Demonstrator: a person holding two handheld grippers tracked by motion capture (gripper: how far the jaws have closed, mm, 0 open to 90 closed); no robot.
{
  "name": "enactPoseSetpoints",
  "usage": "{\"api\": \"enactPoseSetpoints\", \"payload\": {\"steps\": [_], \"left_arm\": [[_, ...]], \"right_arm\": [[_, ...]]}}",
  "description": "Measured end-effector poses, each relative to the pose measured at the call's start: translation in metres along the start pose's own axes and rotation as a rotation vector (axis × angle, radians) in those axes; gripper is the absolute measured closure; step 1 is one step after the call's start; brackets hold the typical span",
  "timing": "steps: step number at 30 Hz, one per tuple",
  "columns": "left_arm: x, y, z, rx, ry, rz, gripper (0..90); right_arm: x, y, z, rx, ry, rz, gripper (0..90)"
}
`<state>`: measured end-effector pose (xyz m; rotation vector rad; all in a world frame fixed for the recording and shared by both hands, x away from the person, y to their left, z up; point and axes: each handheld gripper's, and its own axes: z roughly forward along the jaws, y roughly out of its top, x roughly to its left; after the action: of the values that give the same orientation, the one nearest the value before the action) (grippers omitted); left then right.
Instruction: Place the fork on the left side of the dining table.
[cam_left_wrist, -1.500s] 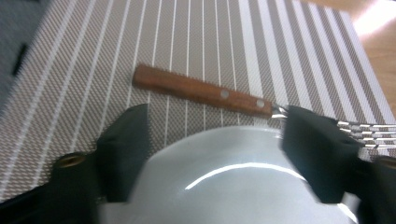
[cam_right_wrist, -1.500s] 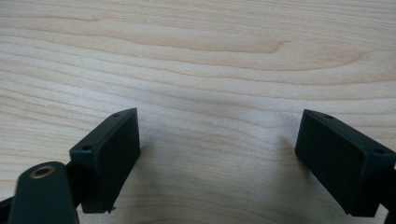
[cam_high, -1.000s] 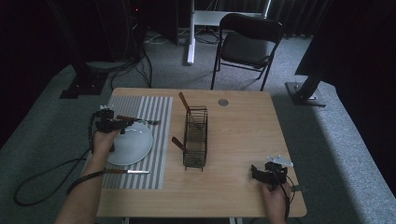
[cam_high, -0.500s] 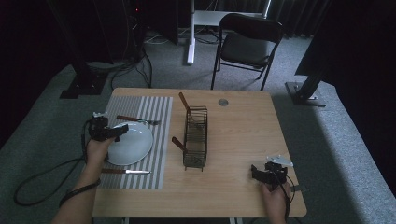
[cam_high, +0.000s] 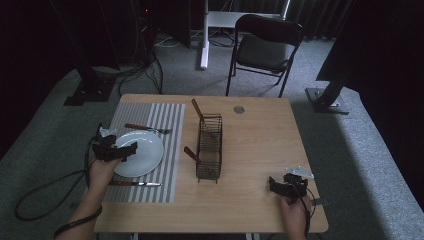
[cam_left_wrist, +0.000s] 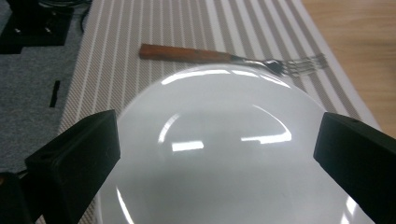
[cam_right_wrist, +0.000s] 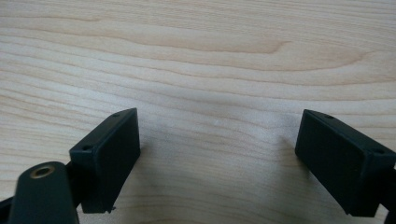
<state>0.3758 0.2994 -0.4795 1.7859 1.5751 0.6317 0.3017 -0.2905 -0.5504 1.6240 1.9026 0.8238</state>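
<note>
A white plate (cam_high: 139, 153) (cam_left_wrist: 219, 149) lies on the striped placemat (cam_high: 160, 120) at the table's left. My left gripper (cam_high: 127, 150) (cam_left_wrist: 215, 158) hovers open over the plate's left part, its jaws spread wide with nothing between them. A wooden-handled fork (cam_high: 147, 129) (cam_left_wrist: 224, 57) lies beyond the plate and a knife (cam_high: 134, 183) lies in front of it. My right gripper (cam_high: 274, 184) (cam_right_wrist: 219, 163) rests open on bare wood near the table's front right corner.
A black wire caddy (cam_high: 209, 146) stands mid-table with two wooden handles (cam_high: 196, 108) sticking out of it. A small grey disc (cam_high: 239, 109) lies near the far edge. A black chair (cam_high: 265, 45) stands beyond the table. A cable (cam_high: 40, 190) trails off the left side.
My left gripper has pulled back toward the front left, from near the fork to over the plate's left part. The right gripper has stayed put.
</note>
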Motion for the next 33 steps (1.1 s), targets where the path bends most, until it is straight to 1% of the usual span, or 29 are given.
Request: {"api": "enactPoseSetpoints", "payload": {"steps": [1, 3, 4, 6, 7, 8, 10, 11, 12, 14, 16, 19, 21, 22, 24, 25, 29, 32, 33], "left_arm": [[-0.002, -0.002, -0.001, 0.01, -0.006, 0.015, 0.5], [-0.004, -0.008, -0.005, 0.002, -0.024, 0.018, 0.6], [-0.005, -0.01, -0.007, 0.004, -0.028, 0.019, 0.5], [-0.006, -0.014, -0.011, 0.004, -0.038, 0.008, 0.6], [-0.006, -0.014, -0.011, 0.004, -0.038, 0.008, 0.6], [-0.006, -0.019, -0.015, 0.009, -0.033, 0.024, 0.6], [-0.006, -0.024, -0.019, 0.013, -0.027, 0.026, 0.5], [-0.006, -0.026, -0.022, 0.007, -0.025, 0.022, 0.5], [-0.005, -0.028, -0.024, 0.01, -0.033, 0.015, 0.6], [-0.006, -0.031, -0.028, 0.003, -0.029, 0.025, 0.6], [-0.007, -0.035, -0.031, 0.008, -0.038, 0.027, 0.5], [-0.008, -0.038, -0.034, 0.003, -0.043, 0.026, 0.6], [-0.009, -0.043, -0.039, -0.009, -0.045, 0.017, 0.5], [-0.009, -0.045, -0.041, -0.011, -0.045, 0.019, 0.5], [-0.009, -0.05, -0.043, -0.003, -0.058, 0.01, 0.5], [-0.01, -0.052, -0.044, 0.002, -0.064, 0.013, 0.5], [-0.011, -0.058, -0.051, -0.002, -0.055, 0.02, 0.6], [-0.011, -0.062, -0.056, -0.022, -0.054, 0.008, 0.5], [-0.011, -0.064, -0.057, -0.02, -0.052, 0.012, 0.5]], "right_arm": [[0.0, 0.0, 0.0, 0.0, 0.0, 0.0, 13.5], [0.0, 0.0, 0.0, 0.0, -0.001, 0.0, 13.5], [0.0, 0.0, 0.0, 0.0, -0.001, 0.0, 13.5], [0.0, 0.0, 0.0, 0.0, -0.001, 0.0, 13.5], [0.0, 0.0, 0.0, 0.0, -0.001, 0.0, 13.5], [0.0, 0.0, 0.0, 0.0, -0.001, 0.001, 13.5], [0.0, 0.0, 0.0, 0.0, -0.001, 0.001, 13.5], [0.0, 0.0, 0.0, 0.0, -0.001, 0.001, 13.5], [0.0, 0.0, 0.0, 0.0, -0.001, 0.001, 13.5], [0.0, 0.0, 0.0, 0.0, -0.001, 0.001, 13.5], [0.0, 0.0, 0.0, 0.0, -0.001, 0.001, 13.5], [0.0, 0.0, 0.0, 0.0, -0.001, 0.0, 13.5], [0.0, 0.0, 0.0, 0.0, -0.001, 0.0, 13.5], [0.0, 0.0, 0.0, 0.0, -0.001, 0.0, 13.5], [0.0, 0.0, 0.0, 0.0, -0.001, 0.0, 13.5], [0.0, 0.0, 0.0, 0.0, -0.001, 0.0, 13.5], [0.0, 0.0, 0.0, 0.0, -0.001, 0.0, 13.5], [0.0, 0.0, 0.0, 0.0, -0.001, 0.0, 13.5], [0.0, 0.0, 0.0, 0.0, -0.001, 0.0, 13.5]]}}
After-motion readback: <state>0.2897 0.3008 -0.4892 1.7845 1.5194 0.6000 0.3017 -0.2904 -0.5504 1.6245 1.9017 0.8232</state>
